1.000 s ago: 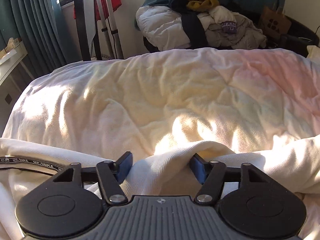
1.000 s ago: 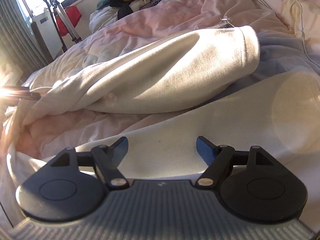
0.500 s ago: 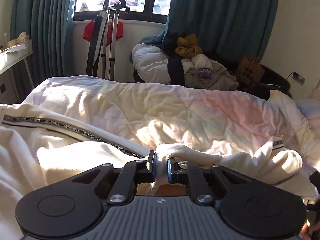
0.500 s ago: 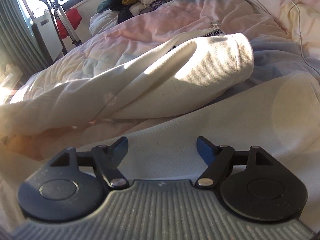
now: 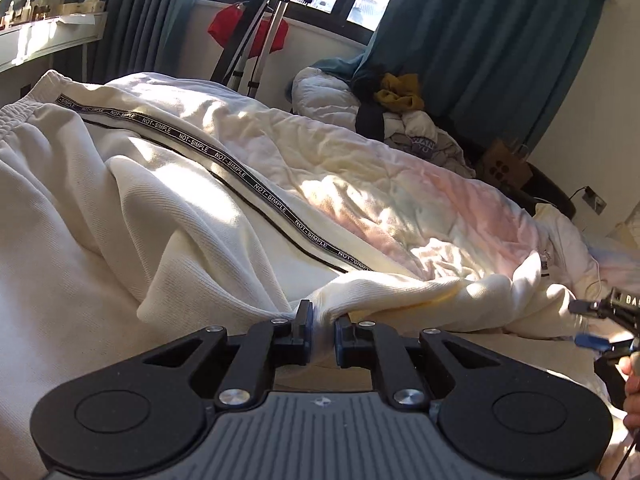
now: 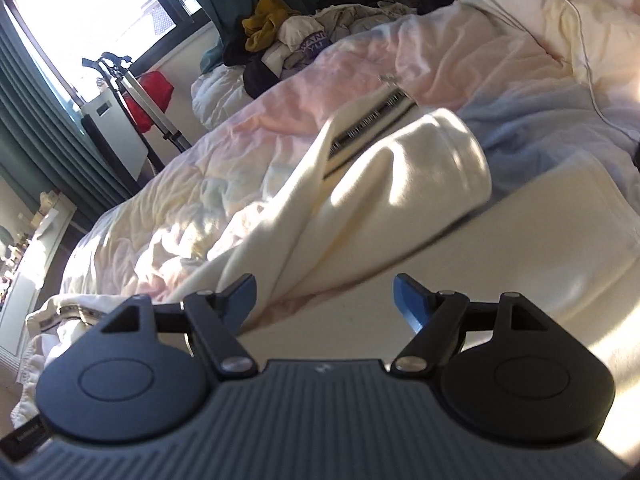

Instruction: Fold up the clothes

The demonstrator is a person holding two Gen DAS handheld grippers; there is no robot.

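Cream sweatpants [image 5: 120, 208] with a black lettered side stripe [image 5: 240, 178] lie across the bed. My left gripper [image 5: 323, 330] is shut on a fold of the cream cloth near the leg's middle and holds it raised. One leg [image 6: 392, 176] with its cuff and stripe stretches away in the right wrist view, and the other lies flat below it [image 6: 520, 248]. Over that flat leg my right gripper [image 6: 326, 300] stands open with nothing between its fingers. It also shows at the right edge of the left wrist view [image 5: 600, 324], held by a hand.
A pastel quilt [image 5: 420, 200] covers the bed. A heap of clothes and a white duvet [image 5: 384, 120] sits beyond the far side. A folded rack with a red cloth [image 5: 256, 36] stands by the window. A shelf [image 5: 48, 36] runs along the left wall.
My left gripper shut on the cream fold and lifted it, turning so the waistband and stripe come into view. My right gripper stayed open and tilted; the far leg shifted.
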